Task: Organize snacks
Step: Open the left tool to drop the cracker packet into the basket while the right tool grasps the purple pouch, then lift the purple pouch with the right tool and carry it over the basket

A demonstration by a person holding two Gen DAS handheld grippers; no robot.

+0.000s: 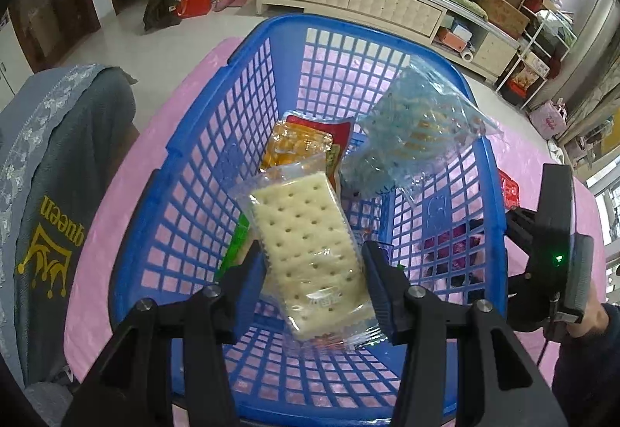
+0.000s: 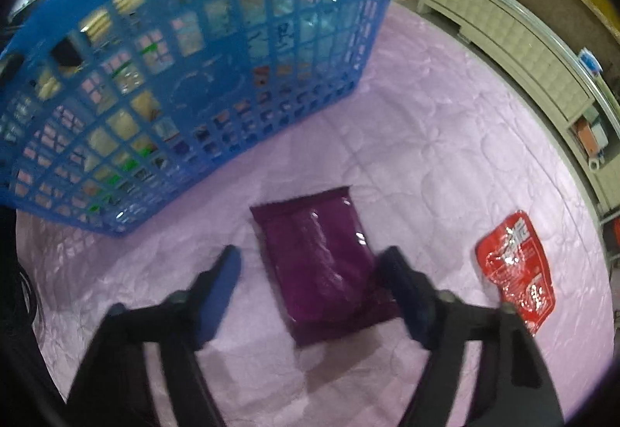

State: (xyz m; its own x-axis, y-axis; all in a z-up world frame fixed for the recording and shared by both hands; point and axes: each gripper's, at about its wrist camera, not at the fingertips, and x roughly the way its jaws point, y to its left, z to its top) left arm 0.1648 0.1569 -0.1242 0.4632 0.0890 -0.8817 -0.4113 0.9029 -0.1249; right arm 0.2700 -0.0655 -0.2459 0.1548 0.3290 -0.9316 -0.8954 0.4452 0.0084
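The cracker pack (image 1: 310, 252), clamped between the left gripper (image 1: 314, 272) fingers, hangs inside the blue basket (image 1: 484, 171), long axis running away; the purple packet (image 2: 321, 264) lies lengthwise between the right gripper (image 2: 310, 272) jaws, left pad apart; open cloth (image 2: 426, 140) ahead; red packet (image 2: 515, 264) to its right.

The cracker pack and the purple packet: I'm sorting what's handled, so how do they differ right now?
The cracker pack has a clear wrapper showing pale crackers; the purple packet is opaque and dark. The cracker pack is held up over the blue basket, clamped by the left gripper; the purple packet lies flat on the pink cloth, outside the basket, between the right gripper's fingers. Both are flat, sealed, rectangular snacks.
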